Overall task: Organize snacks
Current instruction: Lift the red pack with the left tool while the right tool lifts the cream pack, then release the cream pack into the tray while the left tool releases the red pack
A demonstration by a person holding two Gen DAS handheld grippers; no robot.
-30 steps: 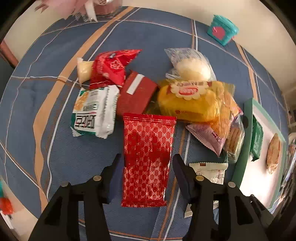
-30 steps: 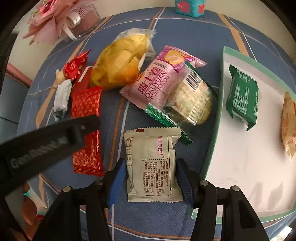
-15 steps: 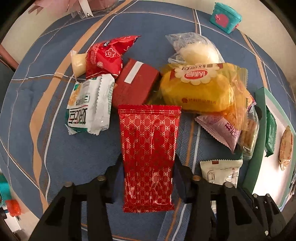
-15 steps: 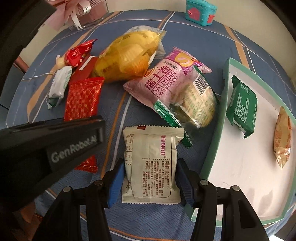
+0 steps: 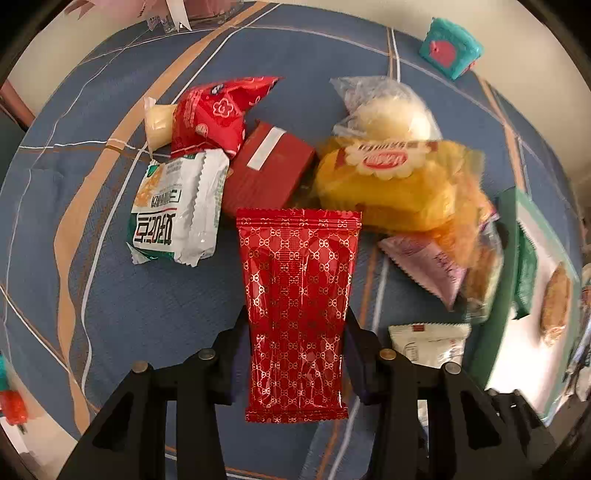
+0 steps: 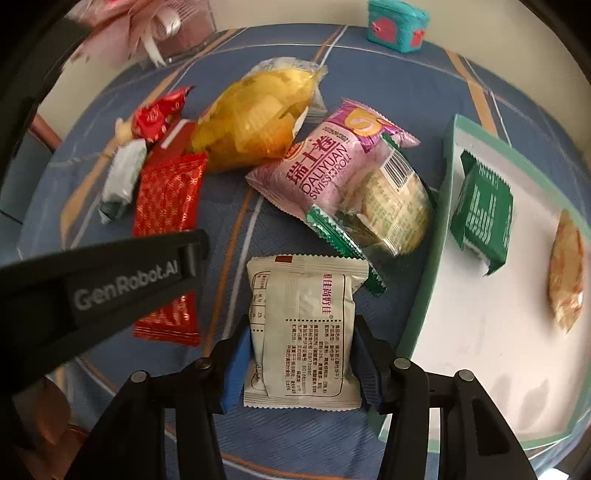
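Two black grippers point down over a counter (image 5: pixel 92 295) covered in blue woven cloth with orange and white stripes. The left gripper (image 5: pixel 297 350) is pressed against the sides of a long red packet (image 5: pixel 297 295), glossy foil printed with a small gold pattern and crimped at both ends, its jaws nearly at rest; the foil narrows where the pads pinch it. The right gripper (image 6: pixel 303 362) is closing on a flat cream packet (image 6: pixel 303 325) with fine printed text, its blue-edged pads touching both sides.

Beyond the red packet lies a loose heap: a white and green pouch (image 5: pixel 177 214) with serrated seams, a crumpled red wrapper (image 5: pixel 214 114), a dark red box (image 5: pixel 269 170) with a pale strip, a clear bag of yellow cake (image 5: pixel 388 184), and a clear bag holding a pale round bun (image 5: pixel 388 118). A pink swiss-roll packet (image 6: pixel 325 162) overlaps a clear, green-edged wrapper of biscuits (image 6: pixel 388 206).

At the right edge sits a tray (image 6: pixel 439 206) with a mint-green rim and white floor, holding a green packet (image 6: pixel 484 214) and a golden snack (image 6: pixel 565 273) cut off by the frame. A teal box (image 6: pixel 397 22) stands at the far end of the counter. Pink ribbon (image 6: pixel 122 33) at top left is blurred. The left gripper's arm hides the middle of the red packet in the right wrist view.
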